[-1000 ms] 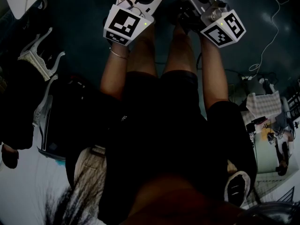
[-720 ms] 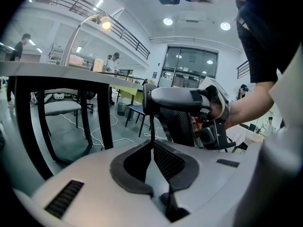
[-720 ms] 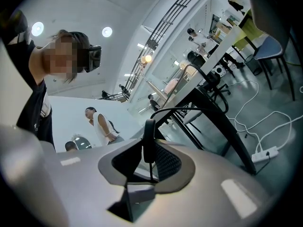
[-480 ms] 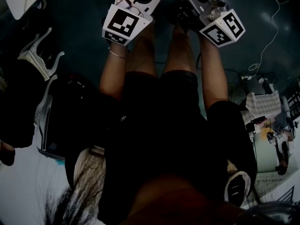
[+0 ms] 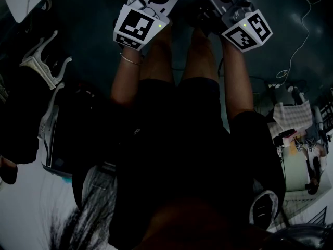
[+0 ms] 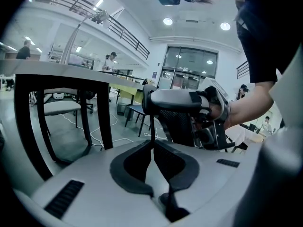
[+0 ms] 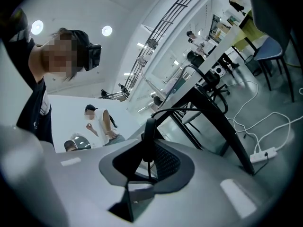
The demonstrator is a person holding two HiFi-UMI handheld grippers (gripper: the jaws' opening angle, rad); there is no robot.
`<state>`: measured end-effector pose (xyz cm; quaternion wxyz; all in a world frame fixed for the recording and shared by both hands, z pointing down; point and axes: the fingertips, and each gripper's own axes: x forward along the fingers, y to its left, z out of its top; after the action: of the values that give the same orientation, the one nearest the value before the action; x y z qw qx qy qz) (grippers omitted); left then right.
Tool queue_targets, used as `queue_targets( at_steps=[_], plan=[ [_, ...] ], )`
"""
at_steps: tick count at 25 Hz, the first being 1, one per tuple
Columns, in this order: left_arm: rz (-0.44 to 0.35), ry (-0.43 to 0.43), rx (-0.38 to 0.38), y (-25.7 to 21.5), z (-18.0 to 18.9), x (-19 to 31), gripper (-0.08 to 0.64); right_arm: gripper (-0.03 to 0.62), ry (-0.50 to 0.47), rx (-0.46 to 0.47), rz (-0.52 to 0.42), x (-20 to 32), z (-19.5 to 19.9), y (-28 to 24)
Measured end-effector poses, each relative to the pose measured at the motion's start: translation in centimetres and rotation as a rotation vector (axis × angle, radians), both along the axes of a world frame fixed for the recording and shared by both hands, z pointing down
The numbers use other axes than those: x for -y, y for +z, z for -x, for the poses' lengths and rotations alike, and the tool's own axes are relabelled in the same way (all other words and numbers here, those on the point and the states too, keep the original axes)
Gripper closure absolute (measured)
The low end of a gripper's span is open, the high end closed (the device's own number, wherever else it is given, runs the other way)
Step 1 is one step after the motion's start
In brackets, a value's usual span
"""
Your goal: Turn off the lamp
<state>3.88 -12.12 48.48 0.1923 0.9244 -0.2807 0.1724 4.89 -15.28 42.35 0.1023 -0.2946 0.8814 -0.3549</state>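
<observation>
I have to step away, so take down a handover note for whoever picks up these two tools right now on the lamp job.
Left tool: jaws together, empty.
Right tool: jaws have just closed further, now together, empty.
Both are held side by side in front of the person, touching nothing.
Lamp: not clearly found. A thin-armed fixture above the table may be it; whether it is lit cannot be told.
Done: nothing visible.
Left: find the switch and press it.

No words or numbers are showing that can be read. The left marker cube (image 5: 136, 27) and the right marker cube (image 5: 247, 31) are showing only black-and-white squares.
</observation>
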Motion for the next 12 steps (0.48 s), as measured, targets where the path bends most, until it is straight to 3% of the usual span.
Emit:
queue_targets(
  at_steps=[12],
  plan=[
    [0.007,-0.021,-0.02,1.2,0.5,0.0,0.537,0.526,-0.005,-0.031,0.019,-0.1,0.4,1.2]
  ],
)
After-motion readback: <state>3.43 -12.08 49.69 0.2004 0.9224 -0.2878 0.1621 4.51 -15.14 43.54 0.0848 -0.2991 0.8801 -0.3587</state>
